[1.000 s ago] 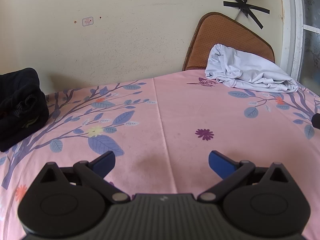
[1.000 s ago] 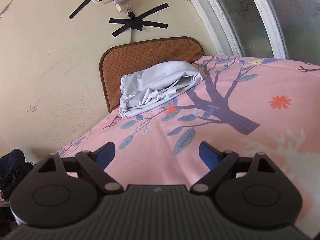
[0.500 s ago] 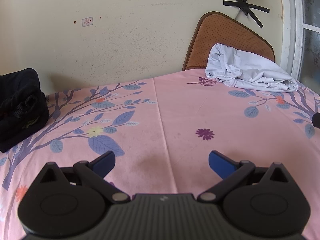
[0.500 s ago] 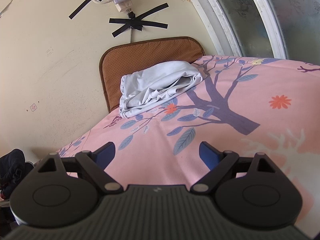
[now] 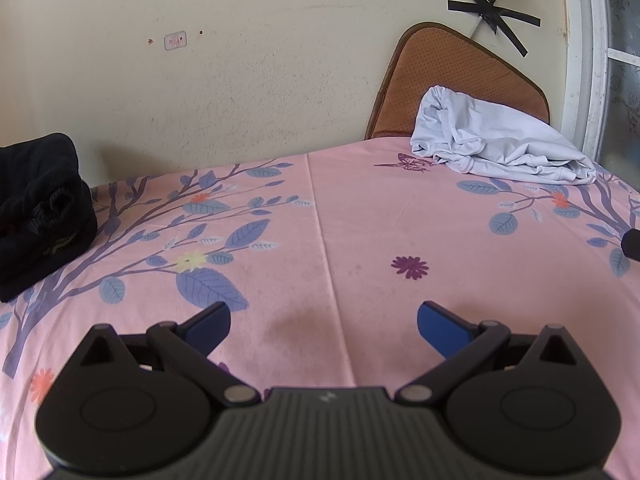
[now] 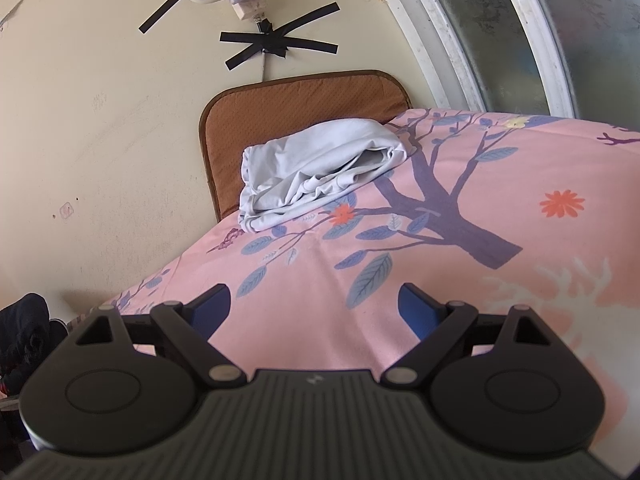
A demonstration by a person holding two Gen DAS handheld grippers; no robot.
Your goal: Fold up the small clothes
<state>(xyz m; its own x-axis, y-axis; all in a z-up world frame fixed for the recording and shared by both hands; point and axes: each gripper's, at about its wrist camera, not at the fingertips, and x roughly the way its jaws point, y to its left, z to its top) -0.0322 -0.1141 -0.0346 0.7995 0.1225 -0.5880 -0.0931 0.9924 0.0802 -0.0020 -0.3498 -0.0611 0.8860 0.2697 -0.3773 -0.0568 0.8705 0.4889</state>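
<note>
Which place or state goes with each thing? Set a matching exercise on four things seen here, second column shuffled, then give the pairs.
Things:
1. white garment
2. black clothes
3. brown cushion
4. left tool

Places or states:
A. leaning against the wall
B. open, holding nothing
C. bunched at the far right of the pink cloth
D. piled at the left edge

Pairs: 1-C, 2-D, 3-A, 4-B
</note>
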